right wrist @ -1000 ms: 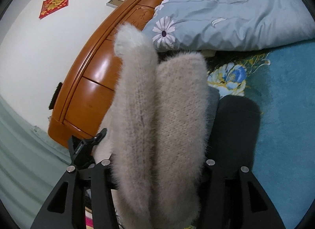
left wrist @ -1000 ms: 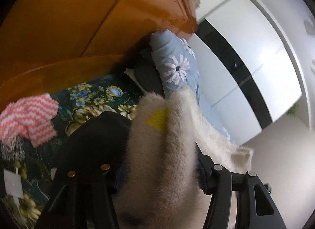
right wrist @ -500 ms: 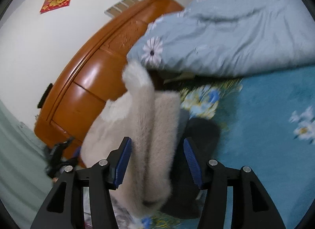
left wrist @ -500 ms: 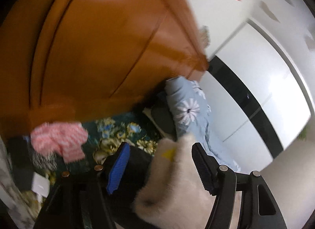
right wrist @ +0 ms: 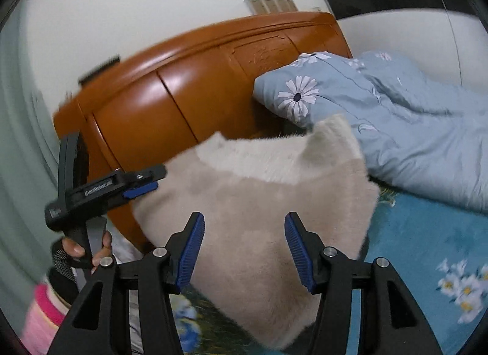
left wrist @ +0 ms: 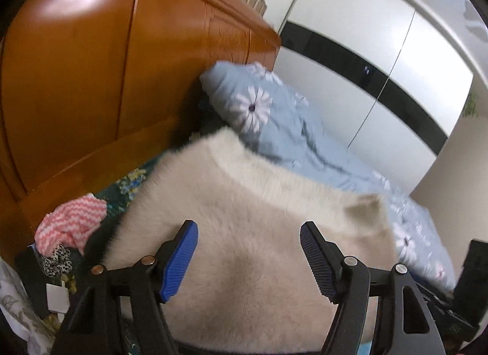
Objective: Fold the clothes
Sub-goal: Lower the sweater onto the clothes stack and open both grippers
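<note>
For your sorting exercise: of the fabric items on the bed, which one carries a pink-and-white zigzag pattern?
The small crumpled cloth beside the wooden headboard; the fluffy sweater is plain cream and the duvet pale blue with daisies.

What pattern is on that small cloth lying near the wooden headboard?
Pink and white zigzag stripes on the small cloth, seen best from the left wrist view.
</note>
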Motion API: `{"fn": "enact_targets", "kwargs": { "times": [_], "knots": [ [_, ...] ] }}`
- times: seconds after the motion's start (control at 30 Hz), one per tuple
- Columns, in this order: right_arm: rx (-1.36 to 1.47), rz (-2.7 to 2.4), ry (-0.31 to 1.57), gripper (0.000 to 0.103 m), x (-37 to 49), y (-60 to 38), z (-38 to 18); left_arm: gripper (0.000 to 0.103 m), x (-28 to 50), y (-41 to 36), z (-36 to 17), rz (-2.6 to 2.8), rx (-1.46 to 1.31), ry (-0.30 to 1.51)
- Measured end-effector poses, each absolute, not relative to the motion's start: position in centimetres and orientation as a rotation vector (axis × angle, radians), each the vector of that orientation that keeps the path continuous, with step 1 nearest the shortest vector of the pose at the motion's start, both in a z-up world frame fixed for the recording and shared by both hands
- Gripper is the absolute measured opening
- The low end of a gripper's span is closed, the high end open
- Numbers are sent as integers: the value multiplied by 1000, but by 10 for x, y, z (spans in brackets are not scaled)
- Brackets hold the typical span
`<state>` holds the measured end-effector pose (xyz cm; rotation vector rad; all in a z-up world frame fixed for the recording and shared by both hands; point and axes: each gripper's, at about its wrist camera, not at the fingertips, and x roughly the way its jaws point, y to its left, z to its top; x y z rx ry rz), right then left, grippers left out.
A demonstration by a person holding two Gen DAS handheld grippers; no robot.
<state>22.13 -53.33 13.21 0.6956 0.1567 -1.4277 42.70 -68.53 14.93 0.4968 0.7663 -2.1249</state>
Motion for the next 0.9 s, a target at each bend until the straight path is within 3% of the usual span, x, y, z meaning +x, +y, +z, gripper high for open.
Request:
{"fn": "enact_targets", "kwargs": {
  "times": [0.37, 0.9],
  "knots": [
    [749, -1418, 186, 56, 212, -556, 110, 75, 423, -688, 142, -2147, 491, 746],
    [651, -1468, 58, 56, 225, -501, 149, 75, 446, -628, 169, -2112, 361, 719]
  ]
}}
